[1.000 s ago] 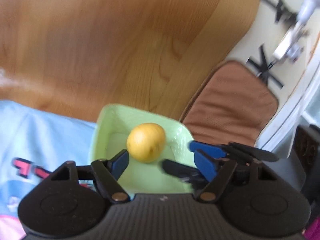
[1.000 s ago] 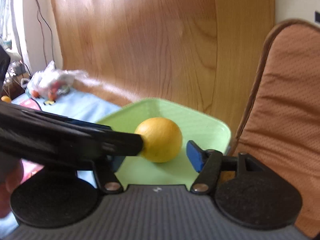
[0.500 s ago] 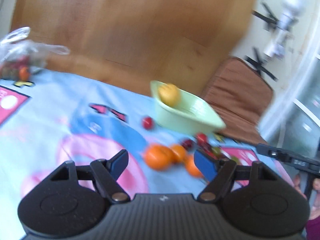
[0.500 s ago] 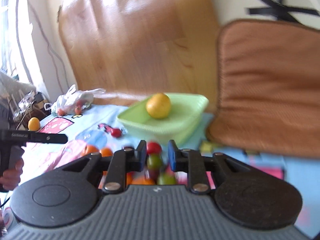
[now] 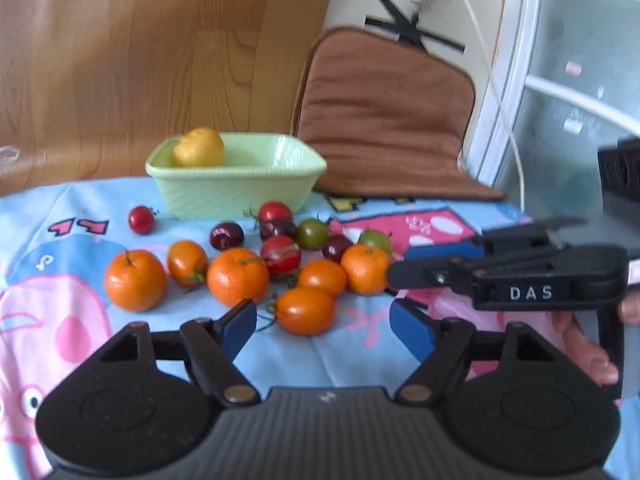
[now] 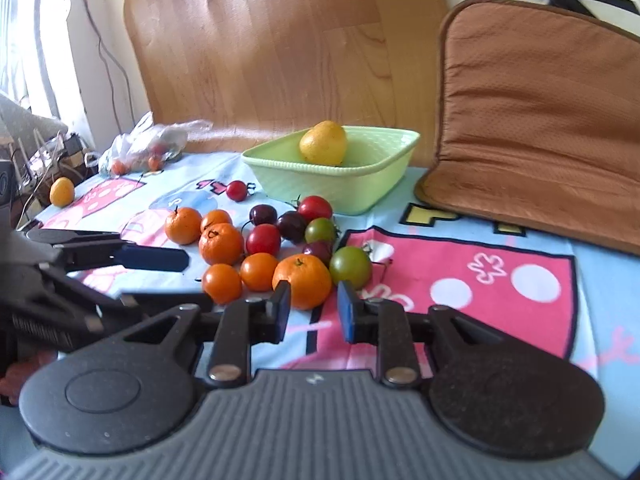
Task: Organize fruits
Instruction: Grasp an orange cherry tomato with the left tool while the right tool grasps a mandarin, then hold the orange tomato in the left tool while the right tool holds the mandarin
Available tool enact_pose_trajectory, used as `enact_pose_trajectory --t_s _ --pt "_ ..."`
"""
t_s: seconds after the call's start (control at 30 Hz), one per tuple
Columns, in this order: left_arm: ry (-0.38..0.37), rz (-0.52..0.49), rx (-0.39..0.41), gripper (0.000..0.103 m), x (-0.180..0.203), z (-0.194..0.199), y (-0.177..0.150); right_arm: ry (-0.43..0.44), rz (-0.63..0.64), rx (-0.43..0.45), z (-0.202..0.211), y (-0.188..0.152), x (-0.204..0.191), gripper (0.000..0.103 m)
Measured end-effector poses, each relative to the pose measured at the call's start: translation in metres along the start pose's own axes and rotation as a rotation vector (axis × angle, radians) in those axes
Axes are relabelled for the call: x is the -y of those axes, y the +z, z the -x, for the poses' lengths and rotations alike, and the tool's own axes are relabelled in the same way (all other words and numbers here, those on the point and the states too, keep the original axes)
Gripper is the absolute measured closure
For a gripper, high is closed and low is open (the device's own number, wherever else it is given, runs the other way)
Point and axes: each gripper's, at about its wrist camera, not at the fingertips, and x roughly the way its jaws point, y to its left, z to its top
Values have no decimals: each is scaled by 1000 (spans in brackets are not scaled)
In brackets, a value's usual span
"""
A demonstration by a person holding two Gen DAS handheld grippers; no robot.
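**Right wrist view: fruit pile and one in the bowl**

Right gripper [image 6: 312, 310] was empty, jaws narrow but opening. Left gripper [image 5: 324, 322] was spread, empty. Just past them, oranges [image 6: 302, 274] and tomatoes [image 6: 350, 266] sat clustered on the cloth [image 6: 460, 264]. Farther back, a lemon [image 6: 323, 143] sat in the green bowl [image 6: 340, 188].

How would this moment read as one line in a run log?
yellow fruit in green basket | oranges and tomatoes loose on cloth | left gripper open, empty | right gripper opening, empty
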Motion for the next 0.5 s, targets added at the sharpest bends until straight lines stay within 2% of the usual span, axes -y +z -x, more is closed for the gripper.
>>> enact_pose_trajectory --t_s 0.03,0.07,0.13,0.17,0.2,0.3,0.5 --pt "-4 7 -3 32 -1 -1 1 3 9 0 -3 0 -1 60" --pt "-6 14 3 35 -1 -3 2 5 15 1 -7 1 0 58" --pt "-3 21 -6 47 -2 -8 4 21 19 0 -12 1 0 56" --pt "-4 30 -21 60 -4 -12 5 25 20 0 -14 1 0 56" --pt "-11 46 -35 68 -6 -15 5 30 20 -2 -16 1 -1 56" --pt "-36 63 -32 69 -9 -9 2 41 33 -24 -19 1 -4 63" --pt "-22 16 -26 69 -6 32 -27 70 80 -26 6 -21 -32 64"
